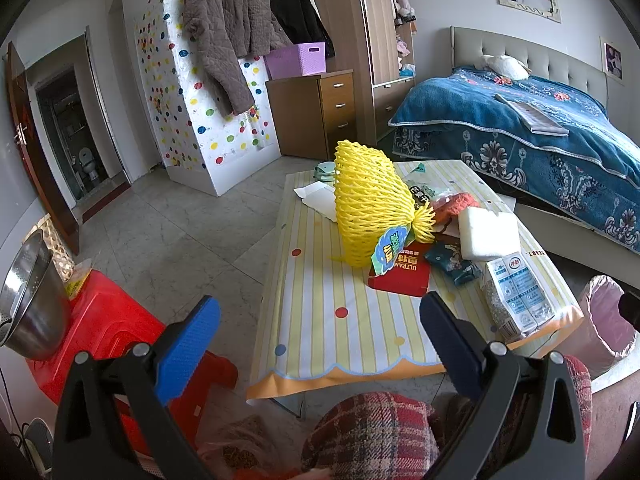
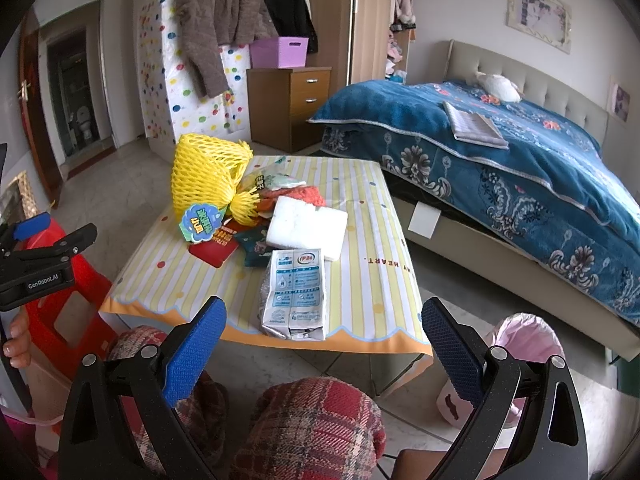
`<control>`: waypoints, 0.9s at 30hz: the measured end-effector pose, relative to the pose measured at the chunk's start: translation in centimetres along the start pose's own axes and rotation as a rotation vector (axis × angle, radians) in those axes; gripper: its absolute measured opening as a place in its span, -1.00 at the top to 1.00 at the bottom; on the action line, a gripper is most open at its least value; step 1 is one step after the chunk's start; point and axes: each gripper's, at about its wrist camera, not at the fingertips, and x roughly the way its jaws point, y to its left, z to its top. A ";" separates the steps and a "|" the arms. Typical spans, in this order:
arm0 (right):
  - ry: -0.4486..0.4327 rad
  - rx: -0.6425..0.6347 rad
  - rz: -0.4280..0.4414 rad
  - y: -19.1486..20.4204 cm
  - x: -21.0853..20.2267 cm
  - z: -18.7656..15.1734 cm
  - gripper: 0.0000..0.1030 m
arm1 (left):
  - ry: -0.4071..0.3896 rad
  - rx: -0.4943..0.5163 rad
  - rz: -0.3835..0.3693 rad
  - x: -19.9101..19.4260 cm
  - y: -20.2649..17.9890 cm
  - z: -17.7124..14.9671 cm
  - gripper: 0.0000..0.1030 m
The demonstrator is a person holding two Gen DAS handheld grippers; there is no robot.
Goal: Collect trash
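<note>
Trash lies on a low table with a striped cloth (image 1: 320, 320) (image 2: 368, 280): a yellow foam net (image 1: 368, 208) (image 2: 206, 172), a white foam block (image 1: 488, 232) (image 2: 306, 226), a flattened milk carton (image 1: 520, 292) (image 2: 296, 292), a red packet (image 1: 402, 274) (image 2: 212, 246) and other wrappers. My left gripper (image 1: 320, 330) is open and empty, held in front of the table's near edge. My right gripper (image 2: 324, 334) is open and empty, just short of the milk carton. A pink-lined trash bin (image 1: 608, 320) (image 2: 520, 344) stands at the table's right.
A red plastic stool (image 1: 104, 332) (image 2: 60, 308) with a steel bowl (image 1: 28, 300) stands left of the table. A bed with a blue blanket (image 1: 540, 132) (image 2: 500, 160) lies to the right. The person's plaid knees (image 1: 372, 436) (image 2: 316, 428) are below the grippers.
</note>
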 end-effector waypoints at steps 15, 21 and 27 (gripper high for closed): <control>0.000 0.001 0.000 0.0 0.0 0.0 -0.88 | 0.000 -0.001 0.003 0.3 0.2 -0.3 -0.89; 0.000 0.000 0.000 0.0 0.0 0.0 -0.88 | 0.000 0.000 0.002 0.8 0.6 -0.8 -0.89; 0.001 0.001 0.000 -0.1 0.1 0.0 -0.88 | 0.002 0.002 0.001 0.2 0.0 -0.2 -0.89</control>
